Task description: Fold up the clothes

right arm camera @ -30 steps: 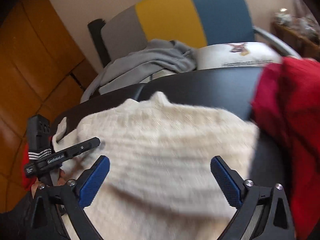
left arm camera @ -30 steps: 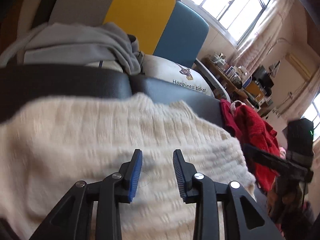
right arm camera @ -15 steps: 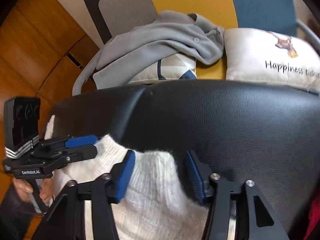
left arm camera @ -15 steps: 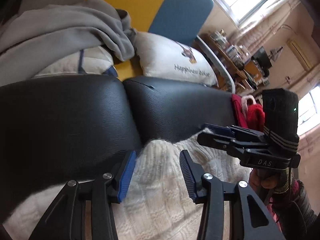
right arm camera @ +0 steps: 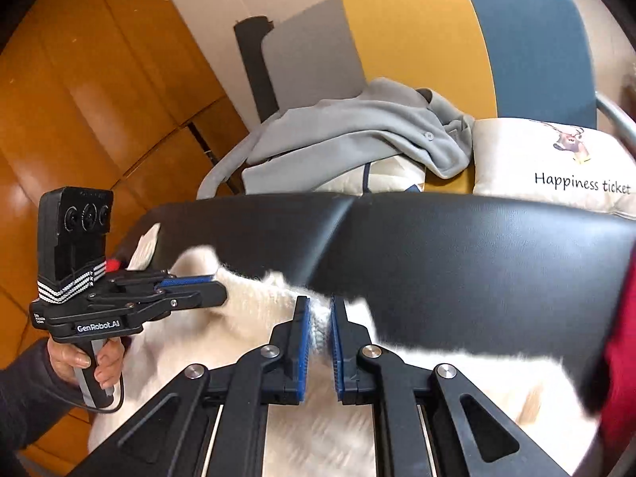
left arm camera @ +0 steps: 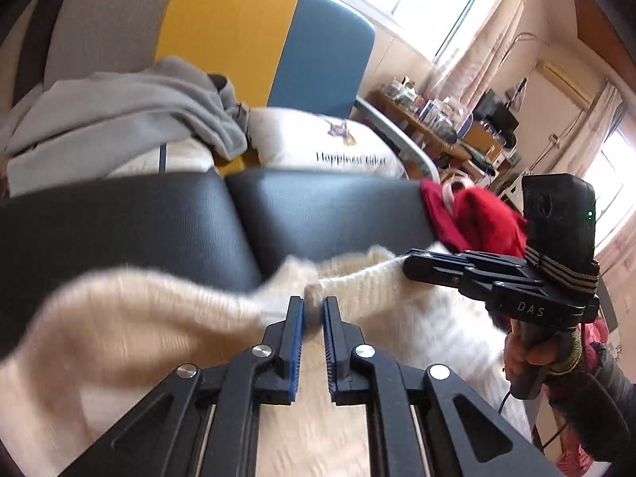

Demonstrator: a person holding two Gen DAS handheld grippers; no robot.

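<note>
A cream knitted sweater (left arm camera: 131, 318) lies on the black leather bench (left arm camera: 127, 218); it also shows in the right wrist view (right arm camera: 246, 318). My left gripper (left arm camera: 313, 304) is shut on the sweater's far edge. My right gripper (right arm camera: 319, 304) is shut on the same edge a short way to the right. Each gripper shows in the other's view: the right one (left arm camera: 413, 268) at the right, the left one (right arm camera: 214, 288) at the left, both pinching cream knit.
A red garment (left arm camera: 473, 218) lies at the bench's right end. Behind the bench (right arm camera: 477, 254) a grey, yellow and blue sofa (right arm camera: 417, 35) holds a grey hoodie (right arm camera: 357, 131) and a white pillow (right arm camera: 556, 163). An orange wooden wall (right arm camera: 79, 91) stands left.
Both grippers were open over the sweater's far edge; both have now closed on it. The edge is lifted and the cloth blurs with motion.
</note>
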